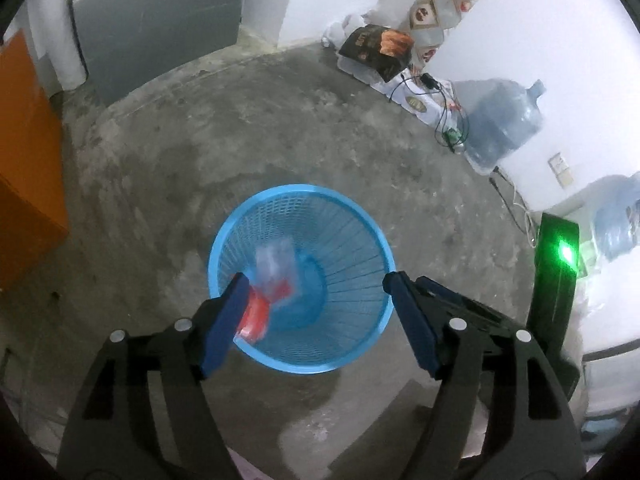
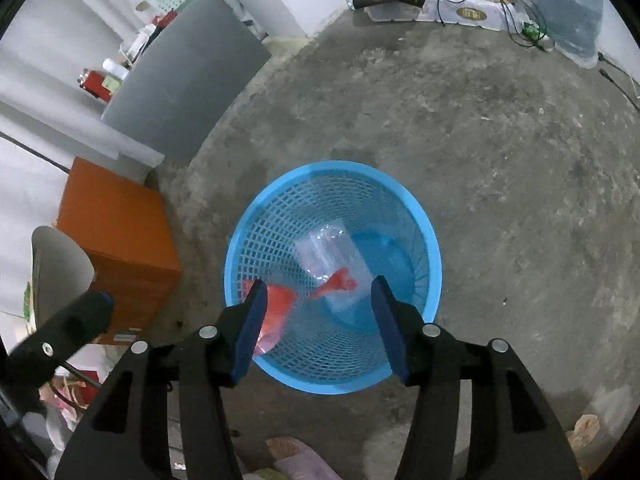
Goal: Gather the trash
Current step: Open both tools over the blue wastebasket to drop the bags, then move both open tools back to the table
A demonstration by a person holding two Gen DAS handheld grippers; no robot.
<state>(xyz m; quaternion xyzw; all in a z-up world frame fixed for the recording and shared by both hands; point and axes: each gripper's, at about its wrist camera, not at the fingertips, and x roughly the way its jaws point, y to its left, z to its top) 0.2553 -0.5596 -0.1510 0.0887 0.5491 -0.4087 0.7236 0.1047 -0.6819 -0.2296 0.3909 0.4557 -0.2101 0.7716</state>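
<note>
Both grippers hang over the round blue plastic mesh basket [image 1: 300, 280] on the grey concrete floor [image 1: 240, 128]. The left gripper [image 1: 316, 284] has its jaws apart, with a blurred red-and-clear plastic wrapper [image 1: 272, 280] beside its left pad, over the basket. The right gripper [image 2: 318, 292] is likewise spread; a similar wrapper [image 2: 334, 268] is inside the basket. An orange cabinet [image 2: 120, 232] stands left of the basket.
</note>
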